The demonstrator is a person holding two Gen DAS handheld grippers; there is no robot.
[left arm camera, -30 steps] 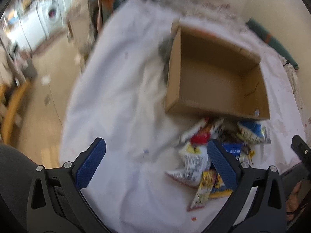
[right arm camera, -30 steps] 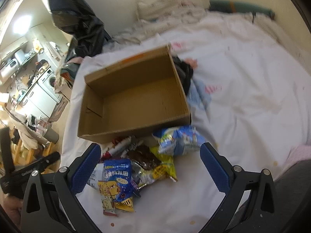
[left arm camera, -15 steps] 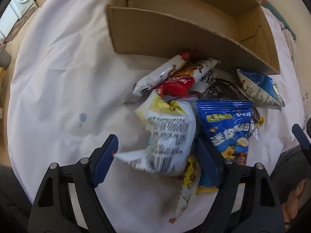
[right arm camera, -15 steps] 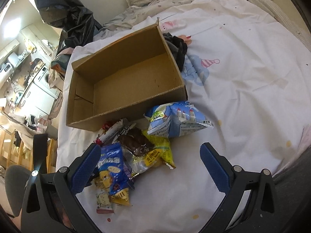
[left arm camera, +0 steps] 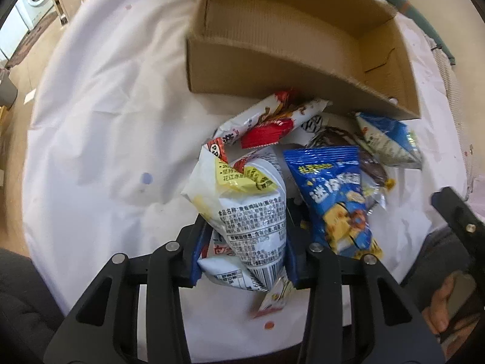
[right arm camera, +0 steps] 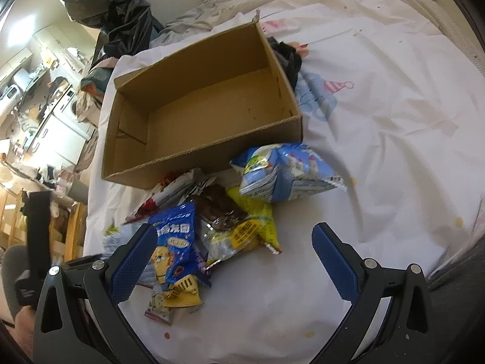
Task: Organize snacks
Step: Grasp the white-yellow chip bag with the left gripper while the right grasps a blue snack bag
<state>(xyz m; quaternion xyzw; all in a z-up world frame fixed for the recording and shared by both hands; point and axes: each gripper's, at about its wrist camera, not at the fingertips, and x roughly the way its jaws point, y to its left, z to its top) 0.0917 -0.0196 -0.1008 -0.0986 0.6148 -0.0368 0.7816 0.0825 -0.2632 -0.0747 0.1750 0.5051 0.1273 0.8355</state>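
Observation:
A pile of snack packets lies on a white sheet in front of an empty open cardboard box (left arm camera: 272, 69), also in the right wrist view (right arm camera: 194, 157). My left gripper (left arm camera: 242, 251) is shut on a white and yellow snack bag (left arm camera: 248, 212). Beside it lie a dark blue bag (left arm camera: 330, 200), a red and white packet (left arm camera: 272, 121) and a light blue bag (left arm camera: 388, 139). My right gripper (right arm camera: 233, 261) is open and empty above the near side of the pile, with the dark blue bag (right arm camera: 175, 242) by its left finger. The light blue bag (right arm camera: 288, 173) lies near the box's right corner.
The white sheet (right arm camera: 379, 115) covers a bed, with wrinkles and printed patterns. Dark clothing (right arm camera: 288, 57) lies behind the box. A black bag (right arm camera: 106, 9) and kitchen clutter stand at the far left. The bed edge drops off at the left (left arm camera: 33, 139).
My left gripper closed its jaws on the white and yellow bag after moving down to the pile. My right gripper moved slightly closer to the pile and stayed open.

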